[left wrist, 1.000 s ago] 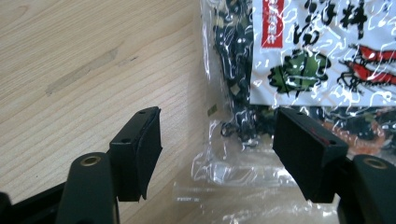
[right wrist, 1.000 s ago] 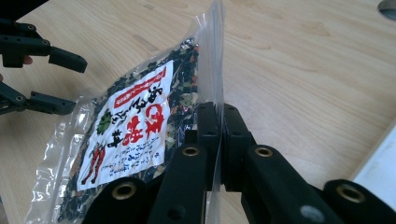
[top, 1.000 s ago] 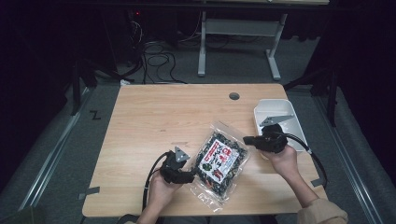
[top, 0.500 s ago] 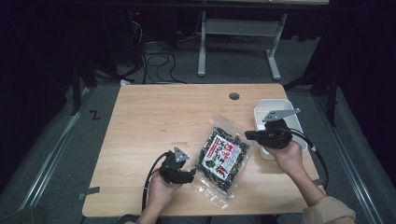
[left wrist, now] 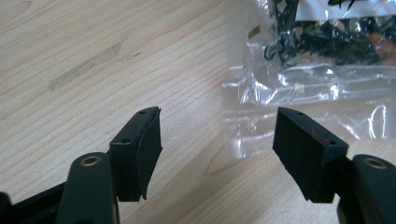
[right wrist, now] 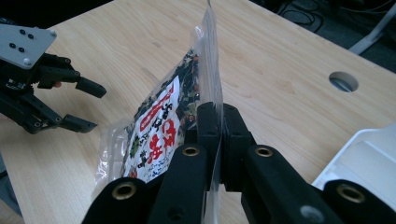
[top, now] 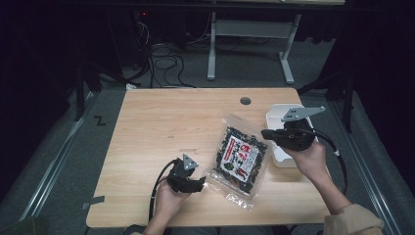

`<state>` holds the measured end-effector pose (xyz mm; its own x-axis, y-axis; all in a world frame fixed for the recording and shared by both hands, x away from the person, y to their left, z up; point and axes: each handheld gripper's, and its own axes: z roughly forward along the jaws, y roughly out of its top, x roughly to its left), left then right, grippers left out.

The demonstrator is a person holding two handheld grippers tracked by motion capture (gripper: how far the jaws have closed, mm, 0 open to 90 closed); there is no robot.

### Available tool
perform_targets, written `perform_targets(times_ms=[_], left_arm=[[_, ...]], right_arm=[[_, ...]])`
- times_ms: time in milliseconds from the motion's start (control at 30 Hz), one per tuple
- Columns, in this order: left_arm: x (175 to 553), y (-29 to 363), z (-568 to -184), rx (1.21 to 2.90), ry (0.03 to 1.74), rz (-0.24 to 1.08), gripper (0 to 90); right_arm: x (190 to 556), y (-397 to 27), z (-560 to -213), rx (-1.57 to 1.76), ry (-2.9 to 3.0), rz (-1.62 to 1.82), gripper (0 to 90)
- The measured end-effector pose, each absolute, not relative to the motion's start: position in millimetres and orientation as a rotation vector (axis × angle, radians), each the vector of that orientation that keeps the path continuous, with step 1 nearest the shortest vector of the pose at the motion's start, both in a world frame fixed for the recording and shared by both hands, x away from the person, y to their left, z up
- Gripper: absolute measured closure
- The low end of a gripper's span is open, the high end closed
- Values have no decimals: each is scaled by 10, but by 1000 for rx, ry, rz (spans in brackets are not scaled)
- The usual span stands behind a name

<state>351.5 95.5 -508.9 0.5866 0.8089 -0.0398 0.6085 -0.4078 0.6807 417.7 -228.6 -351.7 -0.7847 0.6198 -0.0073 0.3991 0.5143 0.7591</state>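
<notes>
A clear plastic bag (top: 240,156) of dark dried food with a red and white label lies near the table's front, tilted up on its right side. My right gripper (top: 265,133) is shut on that side's edge; in the right gripper view the jaws (right wrist: 219,116) pinch the bag's (right wrist: 159,126) clear seam and hold it on edge above the wood. My left gripper (top: 201,183) rests on the table at the bag's lower left corner, open. Its jaws (left wrist: 217,140) stand apart with bare wood between them, and the bag's empty clear end (left wrist: 303,88) lies just beyond them.
A white tray (top: 273,117) stands at the table's right edge, behind my right gripper. A round cable hole (top: 245,101) sits near the back edge. The wooden tabletop (top: 161,122) stretches bare to the left. Table legs and cables lie on the floor behind.
My right gripper has risen with the bag's edge in it, so the bag's right side has lifted off the table. My left gripper has stayed in place.
</notes>
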Motion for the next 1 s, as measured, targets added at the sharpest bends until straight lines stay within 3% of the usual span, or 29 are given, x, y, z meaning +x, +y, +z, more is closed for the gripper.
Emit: perform_targets(times_ms=[1000], left_arm=[[3521,942,-5103,2170,1120,390,329]], right_arm=[[4130,-2177,-2963,742,2382,1112,900]])
